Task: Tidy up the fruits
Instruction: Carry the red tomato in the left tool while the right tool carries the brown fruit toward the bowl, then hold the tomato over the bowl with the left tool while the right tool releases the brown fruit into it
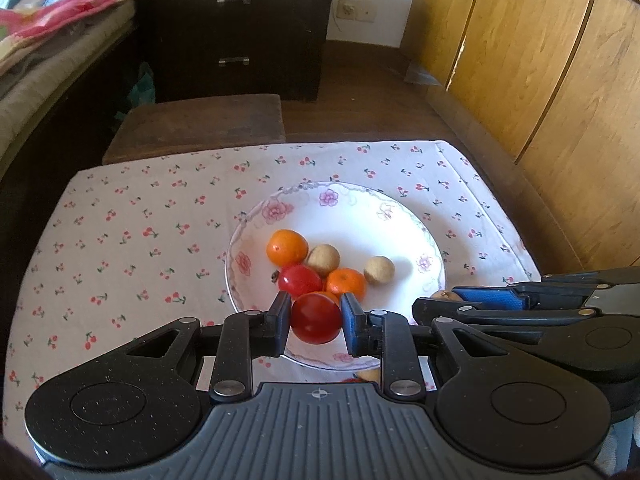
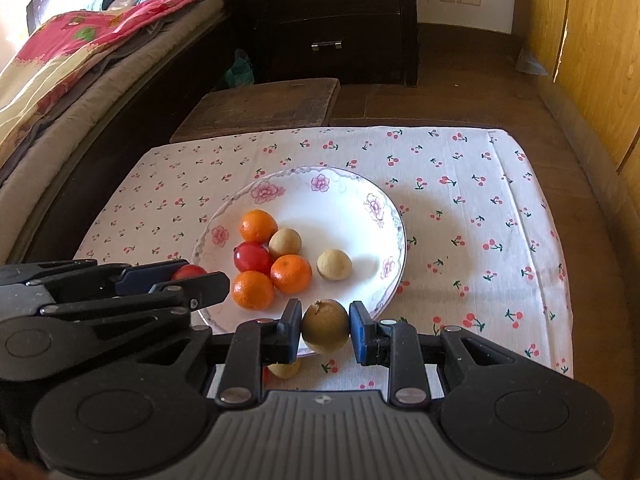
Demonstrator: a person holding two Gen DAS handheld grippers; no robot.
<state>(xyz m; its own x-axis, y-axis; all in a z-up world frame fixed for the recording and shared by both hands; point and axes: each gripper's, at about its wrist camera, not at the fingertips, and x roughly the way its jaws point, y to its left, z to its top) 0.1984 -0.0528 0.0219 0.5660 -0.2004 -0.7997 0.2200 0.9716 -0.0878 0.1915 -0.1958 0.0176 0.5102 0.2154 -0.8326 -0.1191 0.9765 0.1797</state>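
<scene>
A white flowered plate [image 1: 360, 208] [image 2: 340, 192] sits on the cherry-print cloth and holds oranges [image 1: 287, 246] [image 2: 258, 225], a red tomato [image 1: 299, 279] [image 2: 252, 258] and tan round fruits [image 1: 379, 269] [image 2: 334, 265]. My left gripper [image 1: 316, 322] is shut on a red tomato [image 1: 316, 318] over the plate's near rim; it shows in the right wrist view [image 2: 188, 276]. My right gripper [image 2: 325, 330] is shut on a brownish-green round fruit [image 2: 325, 330] at the plate's near edge. It shows at the right of the left wrist view [image 1: 452, 300].
The cherry-print cloth [image 1: 140, 232] [image 2: 480, 208] covers a low table. A tan fruit [image 2: 285, 370] lies on the cloth under my right gripper. A wooden stool [image 1: 200, 124], a dark drawer unit [image 1: 236, 28], a bed [image 2: 60, 80] and wooden cupboards [image 1: 540, 60] surround it.
</scene>
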